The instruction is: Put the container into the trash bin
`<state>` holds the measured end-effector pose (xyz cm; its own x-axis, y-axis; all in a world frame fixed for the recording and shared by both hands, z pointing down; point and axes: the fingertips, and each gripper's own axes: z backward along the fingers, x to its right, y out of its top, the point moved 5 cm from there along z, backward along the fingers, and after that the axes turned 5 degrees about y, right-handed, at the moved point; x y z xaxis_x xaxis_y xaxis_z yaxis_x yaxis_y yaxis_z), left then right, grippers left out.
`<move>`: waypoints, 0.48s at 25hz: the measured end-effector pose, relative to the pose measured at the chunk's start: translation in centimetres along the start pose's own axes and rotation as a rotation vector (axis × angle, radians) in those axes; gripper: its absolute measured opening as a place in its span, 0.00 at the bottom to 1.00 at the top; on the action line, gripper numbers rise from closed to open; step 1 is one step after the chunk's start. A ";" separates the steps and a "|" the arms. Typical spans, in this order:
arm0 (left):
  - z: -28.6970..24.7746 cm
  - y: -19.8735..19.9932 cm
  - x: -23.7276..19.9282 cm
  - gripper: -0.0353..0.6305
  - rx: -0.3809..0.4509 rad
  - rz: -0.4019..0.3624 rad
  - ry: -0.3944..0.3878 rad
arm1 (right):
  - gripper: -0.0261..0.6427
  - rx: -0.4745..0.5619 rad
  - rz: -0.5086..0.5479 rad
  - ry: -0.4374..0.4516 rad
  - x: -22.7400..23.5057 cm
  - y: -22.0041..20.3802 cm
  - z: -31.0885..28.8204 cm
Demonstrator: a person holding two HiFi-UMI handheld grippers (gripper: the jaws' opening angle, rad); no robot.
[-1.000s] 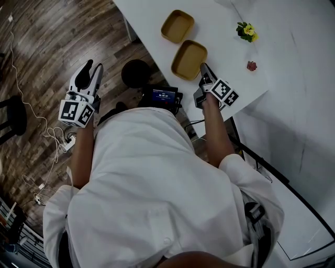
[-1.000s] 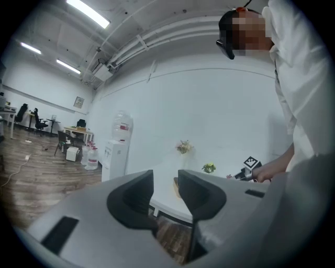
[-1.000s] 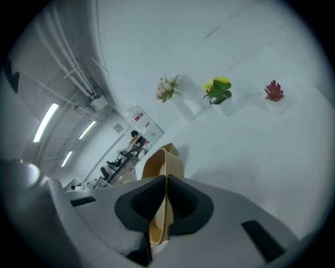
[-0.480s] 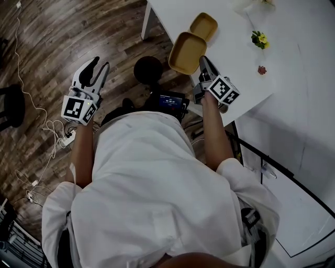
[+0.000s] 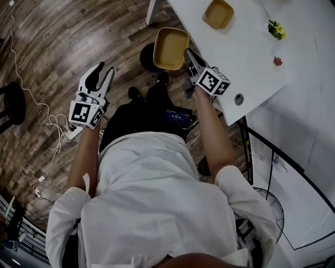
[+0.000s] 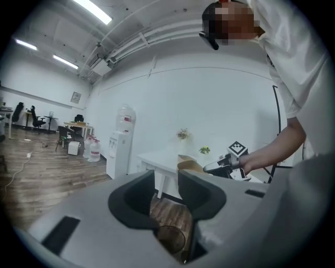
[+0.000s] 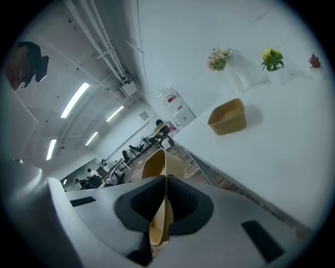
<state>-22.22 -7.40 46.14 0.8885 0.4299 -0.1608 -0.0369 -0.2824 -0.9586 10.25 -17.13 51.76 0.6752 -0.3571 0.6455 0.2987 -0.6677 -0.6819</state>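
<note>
We are holding the tan container (image 5: pixel 170 48) in the right hand-held gripper (image 5: pixel 187 54), whose jaws are clenched on the near rim, pinching the thin wall edge-on between the pads. The container is hanging clear of the table (image 5: pixel 246 57), out over the wooden floor (image 5: pixel 63 36), with its hollow facing up. Its long axis is running on from the gripper, away from us. A second tan container (image 5: pixel 219 13) is sitting on the table, well apart from the first.

What the coming move turns on is the dark round thing (image 5: pixel 145 56) on the floor, which we are taking to be the trash bin. From above, it is showing partly under the left edge of the held container, so the drop point is lying down and slightly to the left of the right gripper. The left hand-held gripper (image 5: pixel 104 69) is hovering farther left over the floor, its jaws parted and nothing between them. The right hand is the nearer one and the one carrying the load.
</note>
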 end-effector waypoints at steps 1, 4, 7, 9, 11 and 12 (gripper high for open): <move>-0.5 -1.1 -0.1 0.26 -0.016 0.002 -0.003 | 0.10 -0.008 -0.010 0.002 0.6 -1.1 -0.4; -2.0 -4.3 -0.5 0.26 -0.059 0.016 -0.016 | 0.10 -0.047 -0.002 0.000 2.7 -4.2 -1.7; -3.2 -7.1 -0.9 0.26 -0.085 0.027 -0.020 | 0.10 -0.077 -0.024 -0.009 5.3 -7.0 -2.8; -4.3 -9.3 -1.0 0.26 -0.102 0.038 -0.023 | 0.10 -0.089 -0.056 -0.019 7.6 -9.2 -3.4; -5.8 -11.8 -1.0 0.26 -0.126 0.053 -0.025 | 0.10 -0.090 -0.090 -0.031 10.2 -11.3 -4.0; -6.6 -13.0 -0.9 0.26 -0.139 0.054 -0.029 | 0.10 -0.091 -0.104 -0.037 11.4 -12.5 -4.4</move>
<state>-19.55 -9.74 60.28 0.8731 0.4350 -0.2203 -0.0191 -0.4210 -0.9069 11.24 -15.79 69.15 0.6685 -0.2604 0.6967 0.3070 -0.7566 -0.5773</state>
